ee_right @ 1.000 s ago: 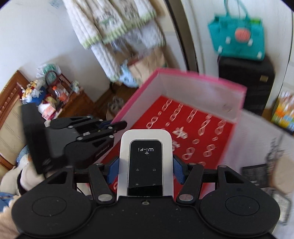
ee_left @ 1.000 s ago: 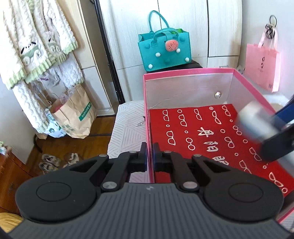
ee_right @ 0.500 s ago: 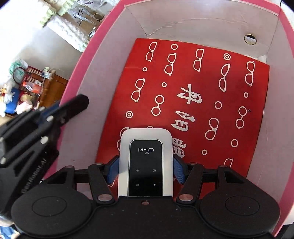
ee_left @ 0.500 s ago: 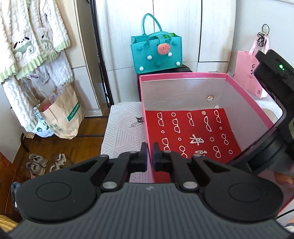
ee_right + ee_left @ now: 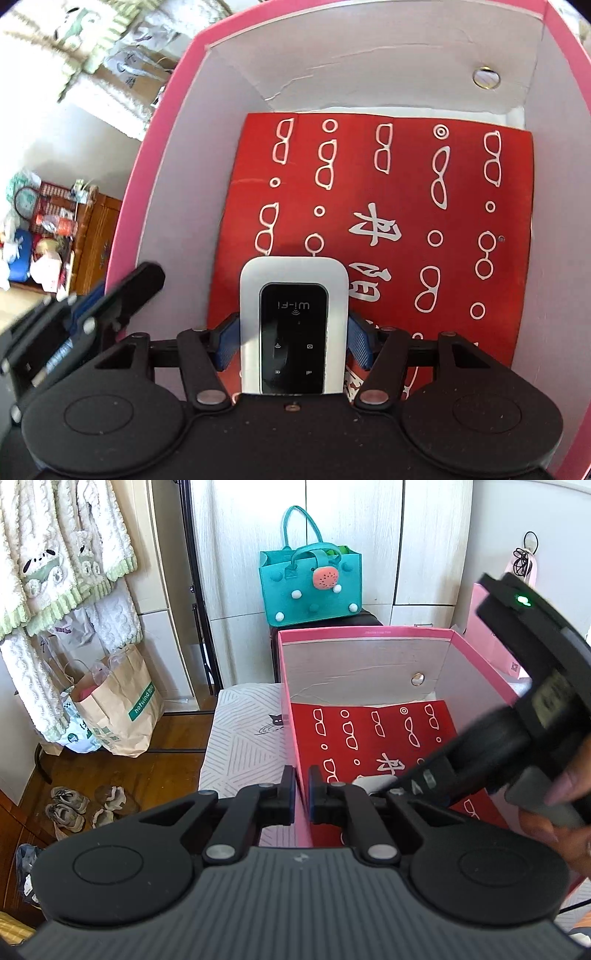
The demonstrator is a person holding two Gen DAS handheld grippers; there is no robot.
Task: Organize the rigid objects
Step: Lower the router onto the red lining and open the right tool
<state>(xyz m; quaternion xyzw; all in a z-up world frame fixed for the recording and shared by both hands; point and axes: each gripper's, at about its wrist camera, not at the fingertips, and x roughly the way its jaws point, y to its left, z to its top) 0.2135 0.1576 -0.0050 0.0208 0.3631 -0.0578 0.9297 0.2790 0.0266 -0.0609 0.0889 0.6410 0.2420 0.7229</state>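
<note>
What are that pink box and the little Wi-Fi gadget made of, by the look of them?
The pink box looks like cardboard: thin flat walls, matte white inside, creased and torn at the back. The Wi-Fi gadget looks like plastic, with a smooth silvery-white shell and a glossy black face that shows reflections.

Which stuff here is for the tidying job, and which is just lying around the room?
For the job:
- Wi-Fi box, held by the right gripper
- pink box, gripped at its wall by the left gripper
- red glasses sheet

Just around:
- teal bag
- paper bag
- shoes
</note>
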